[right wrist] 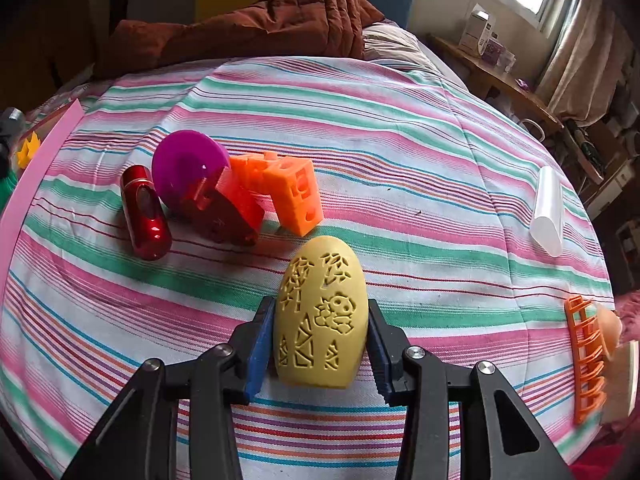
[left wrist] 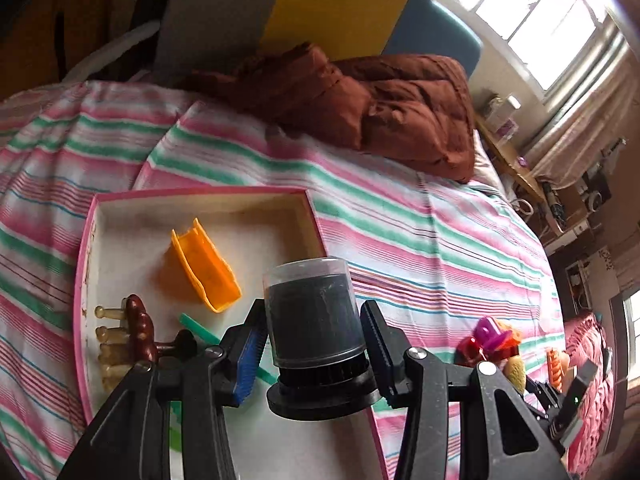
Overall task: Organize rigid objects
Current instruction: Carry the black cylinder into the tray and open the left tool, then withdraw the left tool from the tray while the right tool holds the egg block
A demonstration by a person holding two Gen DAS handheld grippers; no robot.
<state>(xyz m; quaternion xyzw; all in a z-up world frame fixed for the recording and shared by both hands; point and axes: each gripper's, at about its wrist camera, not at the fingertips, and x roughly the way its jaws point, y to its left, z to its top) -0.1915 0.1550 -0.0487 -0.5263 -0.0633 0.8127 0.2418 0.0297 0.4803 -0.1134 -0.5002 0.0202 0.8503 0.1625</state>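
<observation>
— What do we see beyond the bed?
— We see a brown quilt bunched at its head, and curtains by a bright window.
— And beside it?
— A cluttered wooden shelf.

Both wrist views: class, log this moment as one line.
left gripper: open around black canister over box | right gripper: shut on yellow egg

Striped bedsheet: woven cloth, matt, slightly creased. Egg: matt yellow plastic, engraved relief, fine layered texture. Red capsule: glossy, metallic-looking finish. Orange cube: matt plastic, pierced. Purple disc: smooth plastic, faint sheen. Canister: clear plastic cover seen over dark contents, ribbed black base. Box: matt card, pink edging. Orange scoop: smooth plastic.
</observation>
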